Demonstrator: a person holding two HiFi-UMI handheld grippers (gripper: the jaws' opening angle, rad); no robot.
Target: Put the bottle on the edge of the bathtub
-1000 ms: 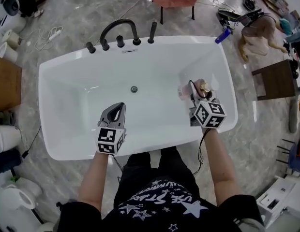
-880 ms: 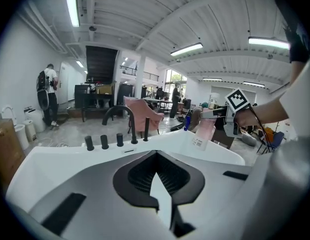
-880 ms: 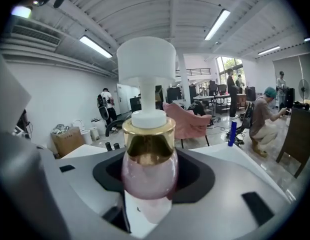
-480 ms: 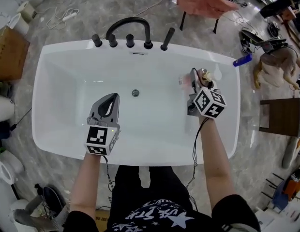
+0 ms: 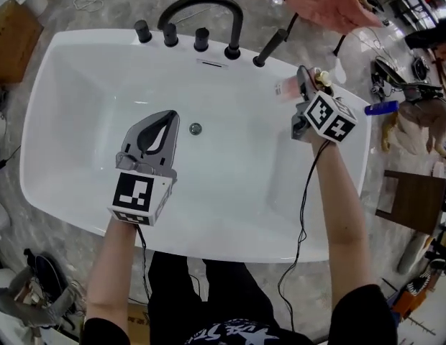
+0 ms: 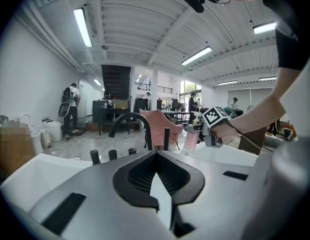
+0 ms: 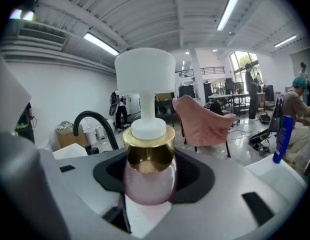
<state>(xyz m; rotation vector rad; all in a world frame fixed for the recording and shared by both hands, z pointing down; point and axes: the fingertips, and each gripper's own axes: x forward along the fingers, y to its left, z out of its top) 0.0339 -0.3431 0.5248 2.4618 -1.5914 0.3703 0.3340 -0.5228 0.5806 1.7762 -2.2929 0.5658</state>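
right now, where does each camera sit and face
Head view: on the head, steeply down on the bathtub; forearms, left tool, right tool.
Left gripper view: on left tool, toward the faucet; its shut jaws, right arm.
Right gripper view: on right tool, toward the chair; jaws clamping the bottle.
Both gripper views share faucet, chair.

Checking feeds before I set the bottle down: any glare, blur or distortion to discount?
Head view: sharp, bathtub bright but readable. Right gripper view: fisheye bending, dark corners, bottle close and soft. Left gripper view: same fisheye, bright ceiling lamps.
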